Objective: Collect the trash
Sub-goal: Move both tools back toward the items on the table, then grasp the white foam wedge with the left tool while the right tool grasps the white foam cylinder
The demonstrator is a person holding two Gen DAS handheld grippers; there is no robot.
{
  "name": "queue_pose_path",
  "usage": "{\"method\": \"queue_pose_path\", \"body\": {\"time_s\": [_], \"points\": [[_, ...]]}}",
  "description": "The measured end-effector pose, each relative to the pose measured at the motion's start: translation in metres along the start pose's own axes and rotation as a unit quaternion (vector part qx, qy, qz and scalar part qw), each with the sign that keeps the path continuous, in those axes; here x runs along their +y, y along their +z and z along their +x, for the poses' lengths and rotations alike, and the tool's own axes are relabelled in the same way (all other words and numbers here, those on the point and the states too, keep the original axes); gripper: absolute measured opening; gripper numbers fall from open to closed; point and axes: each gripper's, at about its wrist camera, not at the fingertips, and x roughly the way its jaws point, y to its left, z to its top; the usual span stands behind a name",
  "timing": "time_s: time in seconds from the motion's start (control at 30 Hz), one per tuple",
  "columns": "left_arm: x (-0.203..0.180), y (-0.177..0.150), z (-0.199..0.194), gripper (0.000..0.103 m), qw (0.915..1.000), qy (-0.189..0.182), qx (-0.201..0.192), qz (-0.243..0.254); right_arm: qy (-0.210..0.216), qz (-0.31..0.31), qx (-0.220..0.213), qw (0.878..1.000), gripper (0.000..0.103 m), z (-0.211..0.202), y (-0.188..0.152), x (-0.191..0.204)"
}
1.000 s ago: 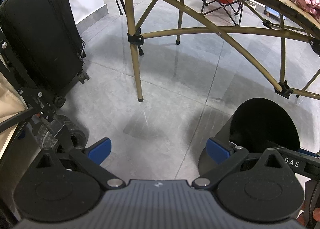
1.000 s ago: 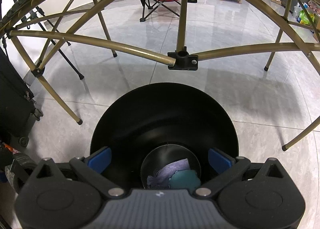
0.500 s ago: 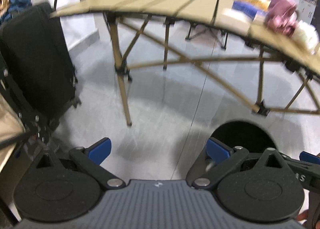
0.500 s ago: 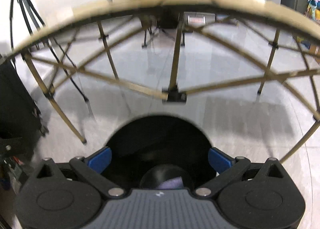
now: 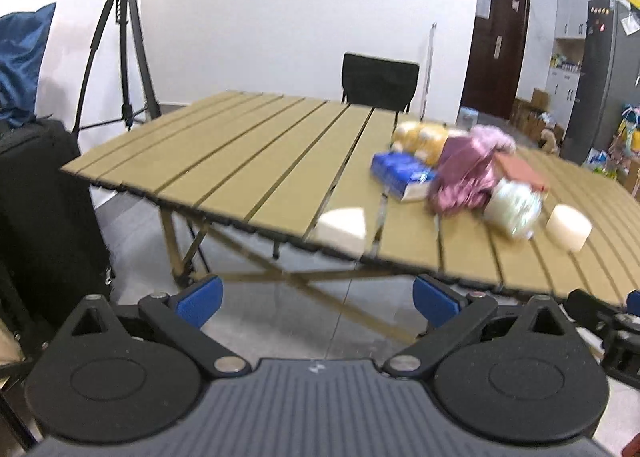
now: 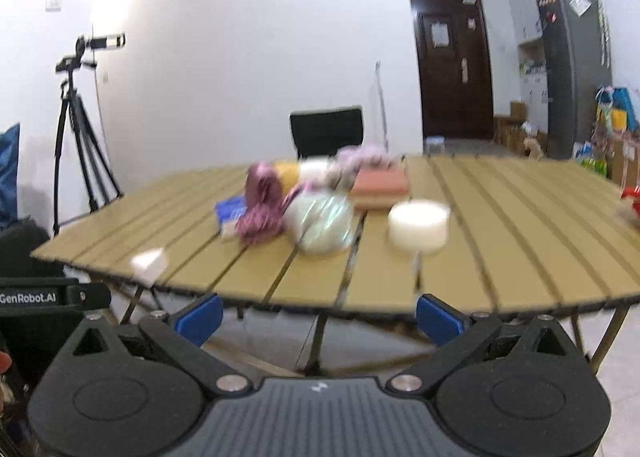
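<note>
1. Both views blurred, so item identities are my best guess; trash sits in a cluster on the tabletop (image 5: 256, 161), centre-right of the left view and centre of the right view.
2. Left gripper (image 5: 318, 299): jaws apart, nothing between them; low in the frame, below the tabletop edge; right gripper (image 6: 319, 315): jaws apart too, empty, same low position.
3. Crumpled shiny wrapper (image 6: 320, 225): looks like thin film, light, soft, will crush; likely slippery; pinch a raised fold on top rather than spanning the whole ball; roughly round, no clear long axis.
4. Pink crumpled piece (image 5: 464, 173): soft and limp by the look, light; grab the bunched middle; it sprawls toward the upper right of the left view, axis loose.
5. White round piece (image 6: 418, 225): short cylinder standing upright, axis vertical; probably light, maybe foam; stiff enough to clamp across the side wall; sits just right of the wrapper.
6. White wedge (image 5: 340, 227): at the near tabletop edge, centre of the left view; looks light and squashy; a nudge could knock it off, so take it from above across its flat faces.
7. Blue packet (image 5: 402, 173): flat, lying down, long axis running upper left to lower right in the left view; cannot tell if it is trash; take it by the short edges.
</note>
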Motion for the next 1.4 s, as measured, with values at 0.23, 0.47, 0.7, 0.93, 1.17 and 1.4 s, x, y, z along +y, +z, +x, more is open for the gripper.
{"method": "queue_pose_path", "body": {"time_s": [0.23,0.47,0.7,0.93,1.17,1.4], "points": [[-0.021,0.021,0.011,0.103,0.9993,-0.008,-0.035,0.015,-0.034,0.015,-0.034,0.999,0.103,0.010,0.021,-0.031],[-0.035,0.035,0.045,0.103,0.9993,-0.013,-0.032,0.017,-0.054,-0.003,-0.045,0.997,0.103,0.038,0.026,-0.048],[-0.029,0.034,0.078,0.103,0.9995,0.029,-0.015,0.006,-0.067,-0.013,-0.045,0.997,0.103,0.069,0.023,-0.058],[-0.022,0.026,0.093,0.087,0.9991,0.040,-0.006,0.014,-0.064,-0.008,-0.045,0.997,0.103,0.087,0.023,-0.063],[-0.020,0.023,0.100,0.040,0.9995,0.027,0.006,0.018,-0.071,-0.012,-0.040,0.997,0.103,0.100,0.023,-0.064],[-0.020,0.025,0.097,0.030,0.9995,0.025,-0.007,0.016,-0.080,-0.010,-0.046,0.996,0.103,0.107,0.024,-0.068]]}}
